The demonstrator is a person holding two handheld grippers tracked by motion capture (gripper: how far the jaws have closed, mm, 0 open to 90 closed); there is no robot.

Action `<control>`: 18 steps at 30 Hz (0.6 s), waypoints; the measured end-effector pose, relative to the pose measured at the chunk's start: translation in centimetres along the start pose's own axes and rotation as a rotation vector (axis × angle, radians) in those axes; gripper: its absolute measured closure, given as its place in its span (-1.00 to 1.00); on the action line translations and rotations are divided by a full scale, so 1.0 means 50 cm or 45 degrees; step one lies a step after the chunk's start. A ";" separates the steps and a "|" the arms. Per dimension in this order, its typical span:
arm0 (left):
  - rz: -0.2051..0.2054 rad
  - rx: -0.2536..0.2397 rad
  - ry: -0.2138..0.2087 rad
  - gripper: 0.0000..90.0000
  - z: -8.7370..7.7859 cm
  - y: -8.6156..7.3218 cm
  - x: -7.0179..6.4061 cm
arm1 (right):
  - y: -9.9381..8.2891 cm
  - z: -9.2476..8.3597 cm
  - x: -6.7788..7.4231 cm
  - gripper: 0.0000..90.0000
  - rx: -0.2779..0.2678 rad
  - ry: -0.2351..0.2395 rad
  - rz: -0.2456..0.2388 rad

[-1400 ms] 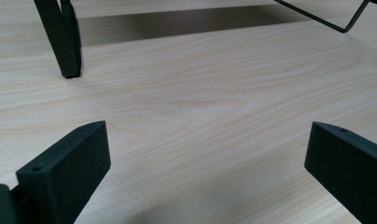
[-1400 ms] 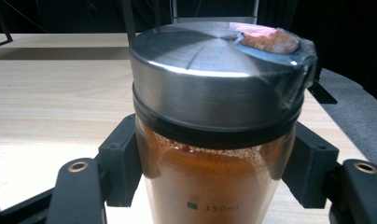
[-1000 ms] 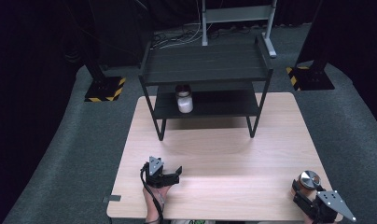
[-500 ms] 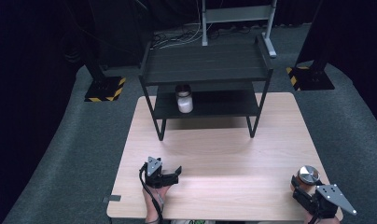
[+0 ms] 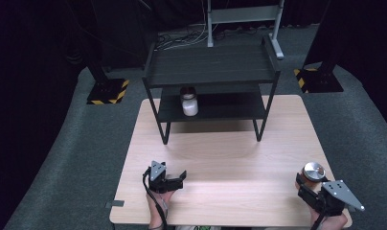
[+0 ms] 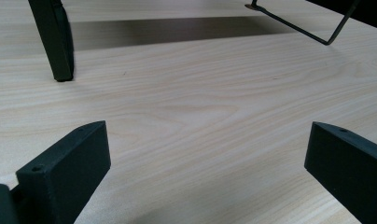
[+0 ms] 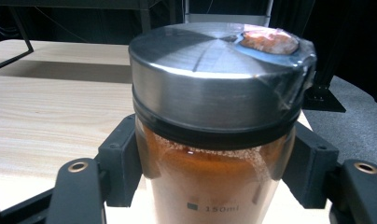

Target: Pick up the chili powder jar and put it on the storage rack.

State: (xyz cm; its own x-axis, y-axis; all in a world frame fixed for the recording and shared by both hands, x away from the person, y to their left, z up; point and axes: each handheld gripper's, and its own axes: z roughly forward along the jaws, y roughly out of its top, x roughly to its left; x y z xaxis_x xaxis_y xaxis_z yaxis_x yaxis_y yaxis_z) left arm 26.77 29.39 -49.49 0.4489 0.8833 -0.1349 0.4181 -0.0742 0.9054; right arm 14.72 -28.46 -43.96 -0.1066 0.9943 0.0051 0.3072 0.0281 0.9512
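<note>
A glass jar of orange-brown powder [image 7: 214, 182] with a brushed metal lid [image 5: 313, 170] sits between the jaws of my right gripper [image 5: 304, 181] at the table's front right corner; the pads press on its sides and the gripper is shut on it. My left gripper [image 5: 178, 178] rests low at the front left of the wooden table [image 5: 230, 153], jaws wide apart with only bare wood [image 6: 210, 140] between them. A second jar with white contents [image 5: 188, 101] stands on the lower shelf of the black rack [image 5: 213, 72].
The black two-tier rack stands at the table's far half; one rack leg [image 6: 53, 39] rises ahead of the left gripper. Black stands with yellow-striped bases [image 5: 105, 91] flank the table on the dark floor.
My right gripper has risen a little with the jar in it and drifted slightly. The left gripper has stayed where it was.
</note>
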 end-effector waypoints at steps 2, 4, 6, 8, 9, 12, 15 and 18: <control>-0.003 -0.003 -0.002 -0.99 -0.001 -0.001 0.001 | 0.006 0.006 -0.001 -0.32 0.008 0.007 -0.001; -0.004 -0.004 -0.004 -0.99 -0.001 -0.001 0.002 | 0.013 0.011 -0.002 -0.32 0.012 0.013 -0.006; -0.004 -0.005 -0.005 -0.99 -0.001 -0.001 0.002 | 0.021 0.015 -0.001 -0.32 0.013 0.019 -0.012; -0.005 -0.006 -0.005 -0.99 -0.001 -0.002 0.002 | 0.029 0.019 0.000 -0.32 0.013 0.027 -0.021; -0.005 -0.007 -0.006 -0.99 -0.001 -0.002 0.002 | 0.033 0.021 0.002 -0.32 0.014 0.029 -0.023; -0.005 -0.011 -0.009 -0.99 -0.002 -0.003 0.004 | 0.043 0.028 0.006 -0.32 0.009 0.035 -0.035; -0.008 -0.012 -0.010 -0.99 -0.002 -0.004 0.004 | 0.050 0.034 0.008 -0.32 0.003 0.045 -0.051; -0.005 -0.012 -0.012 -0.99 -0.002 -0.004 0.004 | 0.053 0.039 0.008 -0.32 0.002 0.060 -0.052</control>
State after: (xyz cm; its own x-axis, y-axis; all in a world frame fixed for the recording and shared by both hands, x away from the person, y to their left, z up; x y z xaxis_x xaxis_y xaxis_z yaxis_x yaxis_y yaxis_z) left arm 26.71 29.65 -49.64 0.4544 0.8793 -0.1425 0.4123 -0.0658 0.9087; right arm 17.34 -27.79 -42.02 -0.1636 0.9863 -0.0196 0.3031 0.0691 0.9504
